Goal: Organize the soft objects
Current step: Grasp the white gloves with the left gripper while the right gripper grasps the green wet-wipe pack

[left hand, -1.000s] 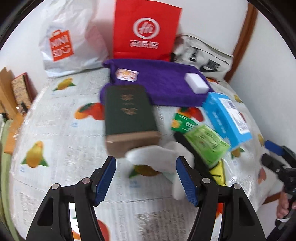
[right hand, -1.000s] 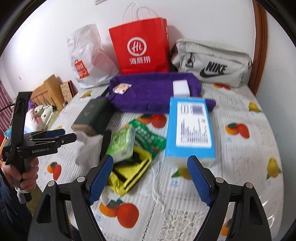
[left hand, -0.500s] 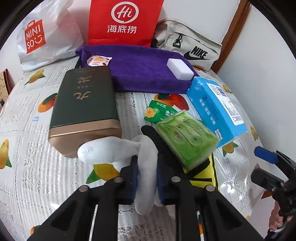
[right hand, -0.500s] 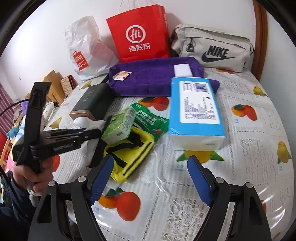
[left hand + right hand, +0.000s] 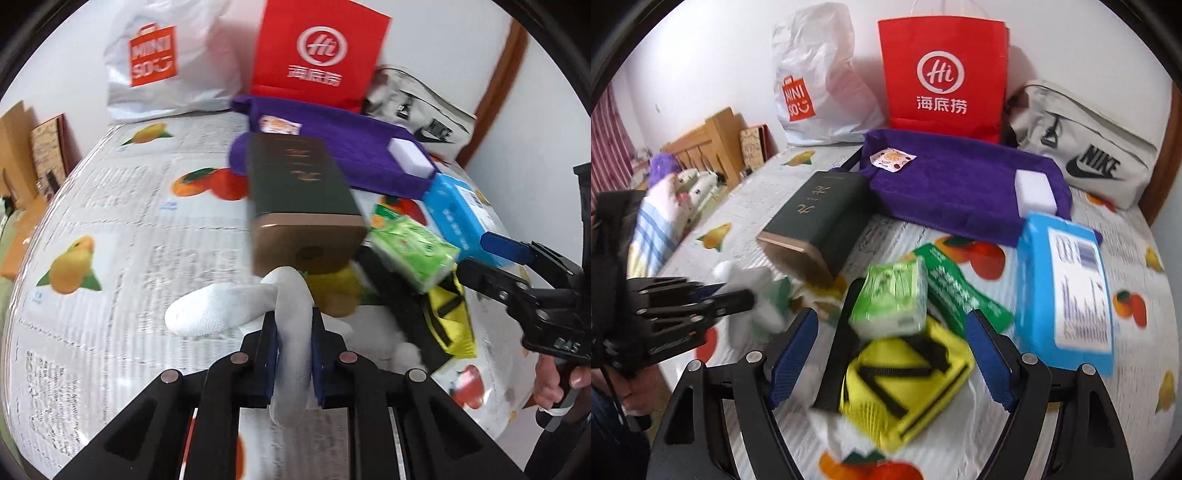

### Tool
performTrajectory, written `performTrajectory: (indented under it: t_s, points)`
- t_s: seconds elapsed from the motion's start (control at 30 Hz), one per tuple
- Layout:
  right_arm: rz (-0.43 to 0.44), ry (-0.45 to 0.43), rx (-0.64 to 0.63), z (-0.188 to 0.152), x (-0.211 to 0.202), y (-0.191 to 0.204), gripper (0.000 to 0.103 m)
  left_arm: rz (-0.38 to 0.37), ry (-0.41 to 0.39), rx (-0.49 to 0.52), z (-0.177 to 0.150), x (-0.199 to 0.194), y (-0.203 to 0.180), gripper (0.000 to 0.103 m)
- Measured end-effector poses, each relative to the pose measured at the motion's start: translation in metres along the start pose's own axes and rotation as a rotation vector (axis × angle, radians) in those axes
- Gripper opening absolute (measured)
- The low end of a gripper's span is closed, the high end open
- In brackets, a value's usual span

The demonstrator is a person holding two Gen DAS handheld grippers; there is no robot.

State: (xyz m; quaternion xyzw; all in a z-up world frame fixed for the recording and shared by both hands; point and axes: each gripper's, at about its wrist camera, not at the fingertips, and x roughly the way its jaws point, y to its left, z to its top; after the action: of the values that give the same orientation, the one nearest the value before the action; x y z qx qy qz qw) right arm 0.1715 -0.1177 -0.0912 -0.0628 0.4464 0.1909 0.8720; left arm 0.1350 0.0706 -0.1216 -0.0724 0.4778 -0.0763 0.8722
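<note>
Since a second ago my left gripper [image 5: 293, 345] has closed: jaws now clamped on the white sock [image 5: 236, 306], pinched mid-length between them. Right gripper [image 5: 892, 350] jaws apart, yellow pouch [image 5: 905, 391] between them. Lift slowly; both sock ends dangle.

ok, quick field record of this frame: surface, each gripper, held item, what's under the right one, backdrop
surface: fruit-print cloth
left gripper: shut on white sock, which folds over between the fingers
right gripper: open, empty, over the yellow pouch
pile: green tissue pack on the yellow pouch, blue tissue box to its right
nearby: dark green tin beside the purple towel
on towel: white sponge, small sachet
backdrop: red paper bag, Miniso bag, Nike bag
</note>
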Motion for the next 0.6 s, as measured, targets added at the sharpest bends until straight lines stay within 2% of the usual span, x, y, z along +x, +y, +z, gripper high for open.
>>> performTrajectory:
  t_s: [0.23,0.3,0.5,0.6]
  points:
    - [-0.115,0.090,-0.083,0.002,0.047,0.014,0.080,-0.027,0.003,-0.031,0.001,0.012,0.014,0.016]
    - [-0.106,0.117,-0.060,-0.001,0.057,0.010,0.056,-0.032,0.008,-0.034,-0.001,0.018,0.014,0.018]
    - [-0.044,0.047,0.021,-0.009,0.030,-0.002,0.052,-0.052,-0.001,-0.040,-0.003,0.024,0.014,0.020]
    - [-0.028,0.008,0.049,-0.019,0.006,-0.008,0.052,-0.056,-0.008,-0.026,-0.005,0.025,0.011,0.027]
